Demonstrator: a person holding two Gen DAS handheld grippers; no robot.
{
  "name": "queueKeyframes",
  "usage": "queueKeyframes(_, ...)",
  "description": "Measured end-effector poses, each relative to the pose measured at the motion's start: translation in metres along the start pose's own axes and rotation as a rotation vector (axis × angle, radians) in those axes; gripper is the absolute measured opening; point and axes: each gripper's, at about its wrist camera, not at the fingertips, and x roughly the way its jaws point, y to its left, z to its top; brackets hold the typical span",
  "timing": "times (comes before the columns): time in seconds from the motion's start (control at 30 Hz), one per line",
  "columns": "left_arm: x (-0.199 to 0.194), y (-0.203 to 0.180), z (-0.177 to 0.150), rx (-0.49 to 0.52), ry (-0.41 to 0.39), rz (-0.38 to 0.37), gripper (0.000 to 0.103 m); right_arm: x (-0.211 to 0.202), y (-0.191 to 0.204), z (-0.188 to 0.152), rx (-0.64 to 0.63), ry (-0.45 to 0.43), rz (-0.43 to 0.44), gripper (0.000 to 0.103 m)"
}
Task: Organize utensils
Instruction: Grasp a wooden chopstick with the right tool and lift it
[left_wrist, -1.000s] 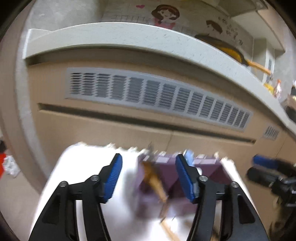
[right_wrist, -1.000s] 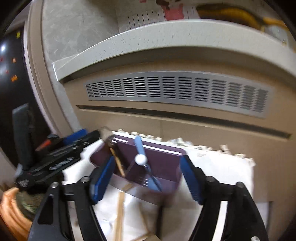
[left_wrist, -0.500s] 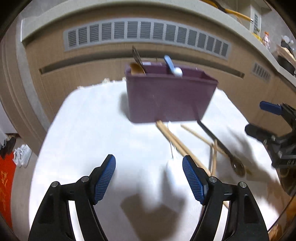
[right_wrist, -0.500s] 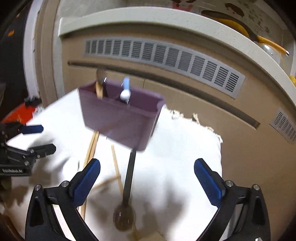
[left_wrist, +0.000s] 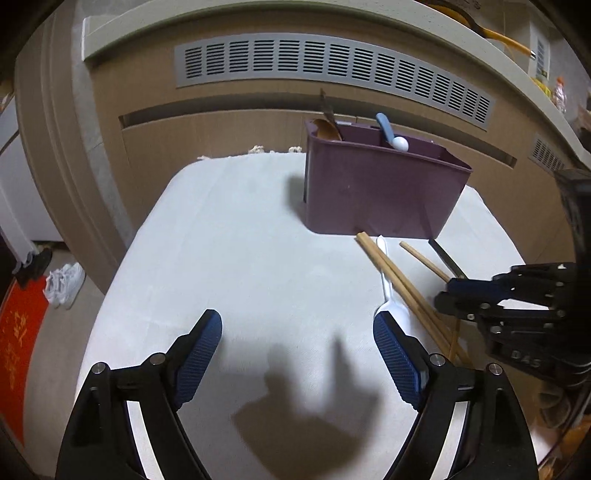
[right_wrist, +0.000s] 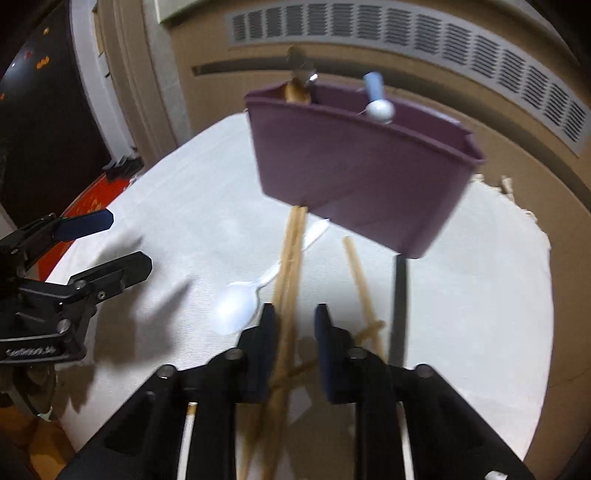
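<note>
A purple utensil holder (left_wrist: 376, 192) (right_wrist: 354, 173) stands on the white cloth and holds a wooden spoon, a metal utensil and a blue-handled scoop. In front of it lie a pair of wooden chopsticks (left_wrist: 399, 280) (right_wrist: 291, 251), a white plastic spoon (left_wrist: 383, 258) (right_wrist: 236, 306), a single chopstick (right_wrist: 358, 273) and a dark-handled utensil (right_wrist: 399, 295). My right gripper (right_wrist: 293, 314) (left_wrist: 443, 293) is low over the chopstick pair, its jaws closing around it with a gap still showing on the right. My left gripper (left_wrist: 297, 321) (right_wrist: 129, 242) is opening wide, with nothing between its fingers.
The cloth-covered table (left_wrist: 240, 240) ends close on the left and at the back. Behind it rises a beige cabinet front with a grey vent grille (left_wrist: 332, 70). White shoes (left_wrist: 64, 284) and a red mat (left_wrist: 18, 343) lie on the floor at the left.
Both grippers have sunk toward the table and tilted down. The right jaws went from wide apart to narrow around the chopstick pair. The left jaws have spread wider.
</note>
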Motion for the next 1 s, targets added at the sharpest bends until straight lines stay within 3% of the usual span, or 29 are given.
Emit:
queueKeyframes(0.4,0.011,0.018,-0.006,-0.066,0.049,-0.039,0.084,0.038,0.003,0.017,0.034,0.088,-0.021,0.013)
queueKeyframes(0.6,0.011,0.025,-0.007,-0.090,0.056,-0.034,0.086,0.025,-0.005,0.014,0.078,0.046,0.041,0.013)
queueKeyframes(0.8,0.015,0.019,-0.009,-0.087,0.079,-0.046,0.086,0.022,-0.008,0.013,0.064,0.035,-0.021,0.013)
queueKeyframes(1.0,0.016,0.008,-0.012,-0.066,0.087,-0.049,0.087,0.031,-0.008,0.017,0.053,0.050,-0.017,0.013)
